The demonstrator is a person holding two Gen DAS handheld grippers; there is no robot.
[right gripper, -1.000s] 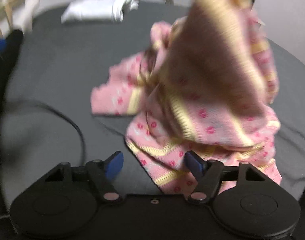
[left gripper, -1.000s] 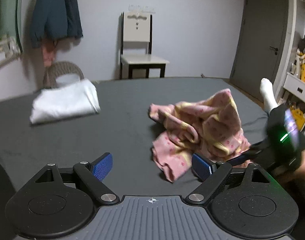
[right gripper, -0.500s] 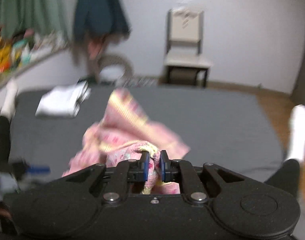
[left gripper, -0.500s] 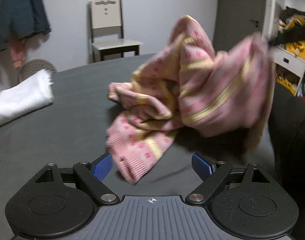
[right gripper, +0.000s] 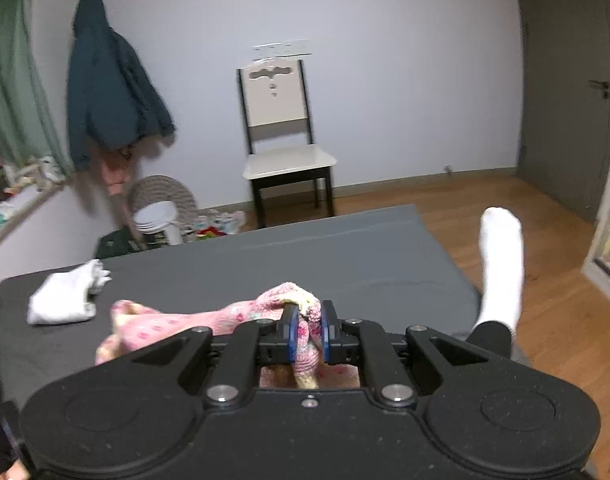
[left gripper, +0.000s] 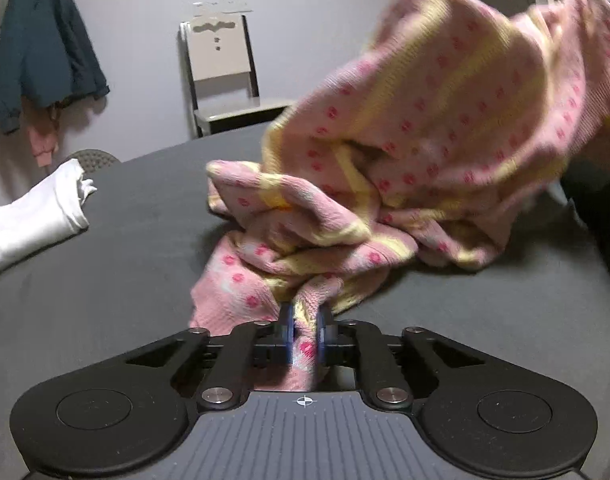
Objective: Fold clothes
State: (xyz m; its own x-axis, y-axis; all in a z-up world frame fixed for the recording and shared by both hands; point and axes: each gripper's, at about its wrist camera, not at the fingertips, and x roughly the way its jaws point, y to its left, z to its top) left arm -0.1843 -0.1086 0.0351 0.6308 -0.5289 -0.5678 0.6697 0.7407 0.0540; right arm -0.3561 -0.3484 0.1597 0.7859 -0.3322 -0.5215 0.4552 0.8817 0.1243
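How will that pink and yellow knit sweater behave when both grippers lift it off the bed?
Probably floppy: the pink sweater sags in deep folds between the left gripper and right gripper. It likely grips well, since the thick knit bunches between the pads. It seems light, as one pinched edge holds a large part raised.

text check | left wrist view: nothing readable, only a small crosshair mark on the left gripper (left gripper: 304, 334) housing, no letters or numbers | right wrist view: nothing readable either | pink sweater (left gripper: 425, 128): dots and stripes, no label or brand showing
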